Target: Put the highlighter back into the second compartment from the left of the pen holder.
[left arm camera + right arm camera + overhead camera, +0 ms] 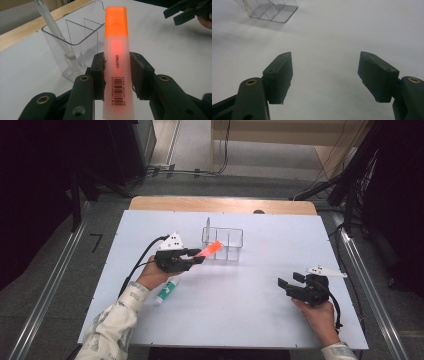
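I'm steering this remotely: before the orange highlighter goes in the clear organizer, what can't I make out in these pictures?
- Orange-capped translucent highlighter: its rear end is cut off by the bottom edge of the left gripper view.
- White tube with green cap: partly hidden by the left hand-held gripper in the high view; label too small.
- Clear plastic organizer: cut off by the top edge of the right gripper view.

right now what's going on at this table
A person is working with a hand-held gripper in each hand. The left hand-held gripper is shut on an orange highlighter, holding it just short of a clear plastic organizer on the white table. A white pen already stands in one compartment. The right hand-held gripper is open, with nothing between its jaws, off to the side. A small white and green tube lies near the left hand.
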